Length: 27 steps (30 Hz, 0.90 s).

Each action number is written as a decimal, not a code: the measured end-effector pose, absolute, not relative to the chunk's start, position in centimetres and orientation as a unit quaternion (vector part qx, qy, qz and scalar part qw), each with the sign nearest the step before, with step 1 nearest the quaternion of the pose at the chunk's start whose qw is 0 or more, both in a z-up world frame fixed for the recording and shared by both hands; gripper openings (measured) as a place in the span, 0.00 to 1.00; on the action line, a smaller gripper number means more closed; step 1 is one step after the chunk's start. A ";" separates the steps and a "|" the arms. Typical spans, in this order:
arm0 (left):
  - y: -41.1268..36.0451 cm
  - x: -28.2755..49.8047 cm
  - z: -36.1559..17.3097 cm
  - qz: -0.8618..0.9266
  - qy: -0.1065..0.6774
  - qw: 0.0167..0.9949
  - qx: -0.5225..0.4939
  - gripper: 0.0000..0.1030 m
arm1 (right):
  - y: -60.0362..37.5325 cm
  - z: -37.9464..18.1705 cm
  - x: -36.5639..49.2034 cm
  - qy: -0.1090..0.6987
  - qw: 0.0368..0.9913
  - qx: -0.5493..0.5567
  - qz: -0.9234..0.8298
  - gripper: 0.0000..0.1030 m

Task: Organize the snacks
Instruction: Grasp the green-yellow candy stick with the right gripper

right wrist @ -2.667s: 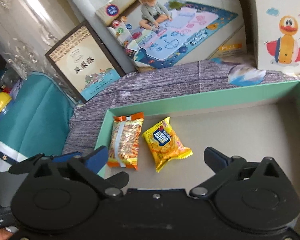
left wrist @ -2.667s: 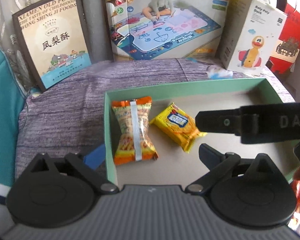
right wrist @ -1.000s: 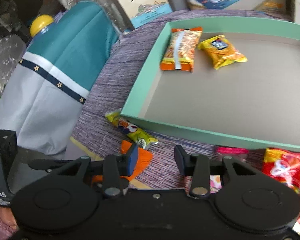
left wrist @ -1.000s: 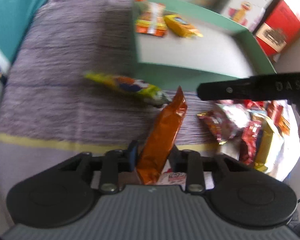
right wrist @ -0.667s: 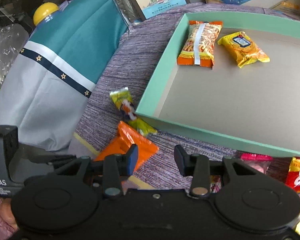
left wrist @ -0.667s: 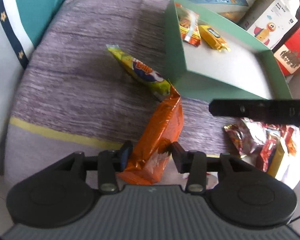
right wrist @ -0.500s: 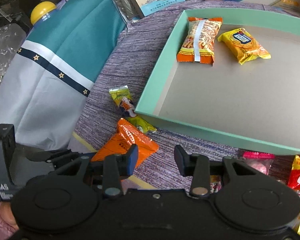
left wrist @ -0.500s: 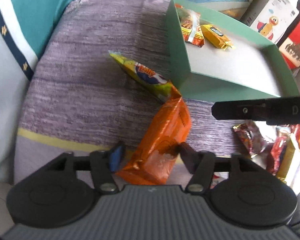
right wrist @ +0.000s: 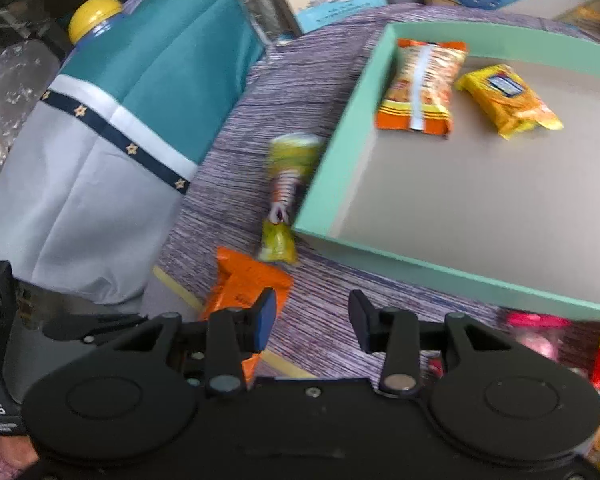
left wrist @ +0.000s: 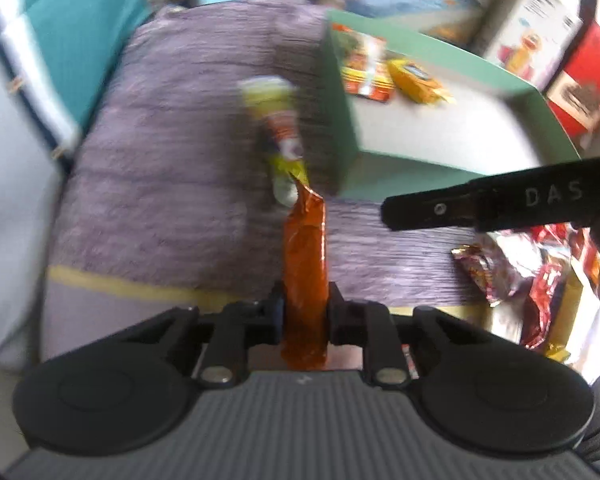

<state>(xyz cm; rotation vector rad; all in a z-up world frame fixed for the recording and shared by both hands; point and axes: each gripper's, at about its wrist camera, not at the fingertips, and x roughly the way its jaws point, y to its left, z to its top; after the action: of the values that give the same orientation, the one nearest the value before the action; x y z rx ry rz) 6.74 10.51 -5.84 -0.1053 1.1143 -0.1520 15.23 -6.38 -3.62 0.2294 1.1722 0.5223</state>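
My left tongs (left wrist: 303, 310) clenched the orange packet (left wrist: 304, 264) by its end, just before the green tray (left wrist: 436, 160); right tongs (right wrist: 313, 322) stood released. I feared the slippery foil could slide out.

Purple woven cover (right wrist: 236, 168) on my surface carried: green tray (right wrist: 340, 152) toward the far right corner; yellow-green packet (right wrist: 286, 184) touching its left wall; mixed snack heap (left wrist: 540, 272) at the near right edge.
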 end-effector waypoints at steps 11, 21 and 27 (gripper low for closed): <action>16.5 6.9 -6.5 -0.019 0.514 0.847 -0.131 0.21 | -0.7 -3.8 17.3 0.538 0.800 0.091 0.251 0.41; 17.8 7.9 -7.9 0.003 0.523 0.845 -0.116 0.42 | 4.1 -5.2 18.8 0.517 0.821 0.048 0.235 0.40; 18.1 7.4 -8.0 0.005 0.523 0.846 -0.100 0.43 | 5.2 -5.4 18.6 0.515 0.826 0.032 0.226 0.41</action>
<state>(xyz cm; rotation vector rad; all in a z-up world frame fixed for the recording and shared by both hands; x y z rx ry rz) 7.37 18.13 -8.03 -0.2105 1.1040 0.0097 18.60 5.21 -5.40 0.0676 1.0945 0.4807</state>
